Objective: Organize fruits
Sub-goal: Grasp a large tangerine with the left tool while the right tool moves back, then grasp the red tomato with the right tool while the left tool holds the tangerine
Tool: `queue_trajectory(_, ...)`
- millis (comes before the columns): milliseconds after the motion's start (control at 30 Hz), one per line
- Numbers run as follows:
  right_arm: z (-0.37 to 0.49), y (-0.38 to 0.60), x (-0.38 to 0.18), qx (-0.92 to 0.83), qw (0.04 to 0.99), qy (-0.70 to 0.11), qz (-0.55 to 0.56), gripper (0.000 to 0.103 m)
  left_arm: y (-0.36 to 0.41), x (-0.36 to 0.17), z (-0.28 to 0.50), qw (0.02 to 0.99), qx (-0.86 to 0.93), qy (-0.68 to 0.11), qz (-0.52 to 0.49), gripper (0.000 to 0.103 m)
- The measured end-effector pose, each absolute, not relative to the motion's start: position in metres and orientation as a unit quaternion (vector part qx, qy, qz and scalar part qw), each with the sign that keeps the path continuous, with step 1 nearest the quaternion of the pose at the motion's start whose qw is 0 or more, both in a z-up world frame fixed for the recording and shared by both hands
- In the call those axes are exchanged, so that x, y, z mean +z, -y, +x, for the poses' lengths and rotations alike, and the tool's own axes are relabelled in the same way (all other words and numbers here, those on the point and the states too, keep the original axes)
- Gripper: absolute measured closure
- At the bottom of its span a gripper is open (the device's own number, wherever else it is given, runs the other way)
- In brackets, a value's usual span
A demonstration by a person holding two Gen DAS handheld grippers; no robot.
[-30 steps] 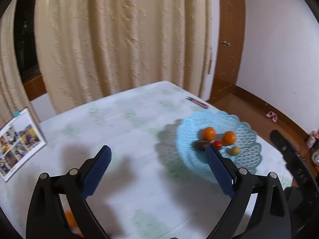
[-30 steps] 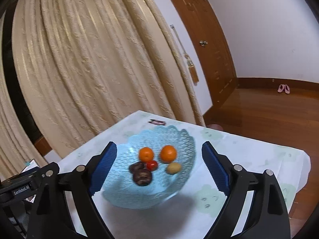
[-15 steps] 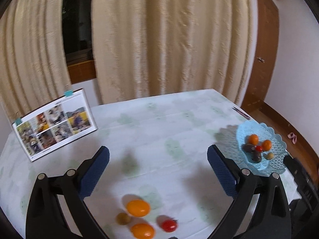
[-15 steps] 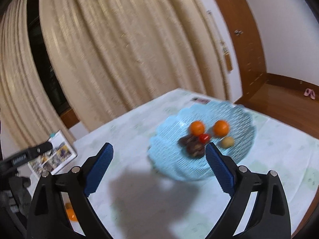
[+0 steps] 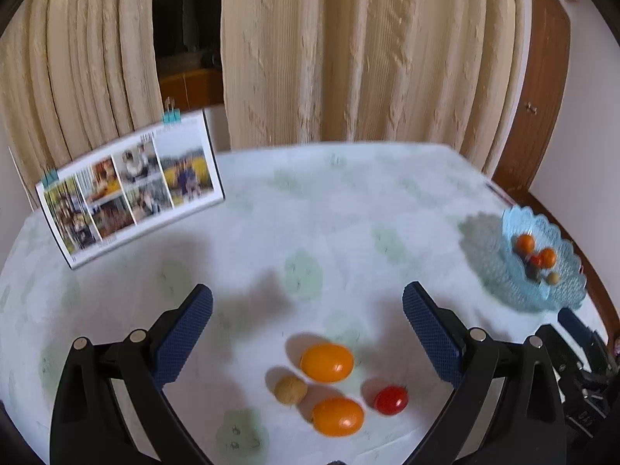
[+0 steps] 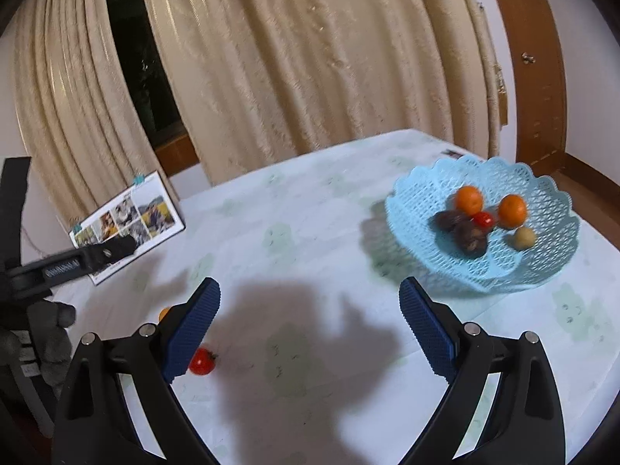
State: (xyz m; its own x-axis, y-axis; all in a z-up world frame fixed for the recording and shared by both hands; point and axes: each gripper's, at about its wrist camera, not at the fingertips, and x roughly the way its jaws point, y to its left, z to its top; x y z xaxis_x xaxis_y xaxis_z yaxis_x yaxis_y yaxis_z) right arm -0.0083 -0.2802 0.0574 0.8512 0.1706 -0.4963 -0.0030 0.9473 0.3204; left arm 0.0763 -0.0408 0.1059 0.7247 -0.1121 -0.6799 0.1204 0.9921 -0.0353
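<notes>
Fingers [image 5: 186,333] of the left gripper [image 5: 308,329] stand wide apart and empty over four loose fruits on the surface [image 5: 310,201], well apart from the blue basket [image 5: 507,271]. Nearest, just below the tips, lies an orange fruit [image 5: 327,362]; straddling it squarely should prevent it rolling into the walnut-like fruit [image 5: 290,388] beside it. Right gripper [image 6: 310,321] is likewise spread and holds nothing.

The left two-finger gripper [image 5: 308,333] has glossy black plastic arms shaped like splayed wishbones, each carrying round silver screw heads near its tip. Its fingers [image 5: 185,333] wear dark blue rubber pads with a fine knurled texture. The right two-finger gripper [image 6: 310,325] is built the same way — black arms, silver screws, blue textured pads [image 6: 193,325]. In the right wrist view, a grey gloved hand [image 6: 46,339] shows beneath a black bar bearing small white lettering — too blurred to read.
</notes>
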Motion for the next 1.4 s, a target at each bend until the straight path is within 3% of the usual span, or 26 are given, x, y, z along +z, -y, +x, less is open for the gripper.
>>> queue_trajectory(567,-0.004,0.27,0.049,0.05,0.943,-0.293,0.148,0.008,0.045,0.034,0.095,0.885,-0.08,-0.458,0.012,0.009)
queue_trajectory(700,-0.002,0.27,0.047,0.05,0.942,-0.296,0.15,0.008,0.048,0.025,0.099,0.88,-0.085,-0.467,0.017,0.016)
queue_trajectory(967,-0.001,0.27,0.044,0.056,0.94,-0.301,0.151,0.008,0.053,0.019,0.099,0.874,-0.112,-0.472,0.017,0.057)
queue_trajectory(1400,0.003,0.247,0.039,0.126,0.928,-0.314,0.156,0.008,0.028,0.072,0.085,0.911,-0.077,-0.406,-0.008,0.057)
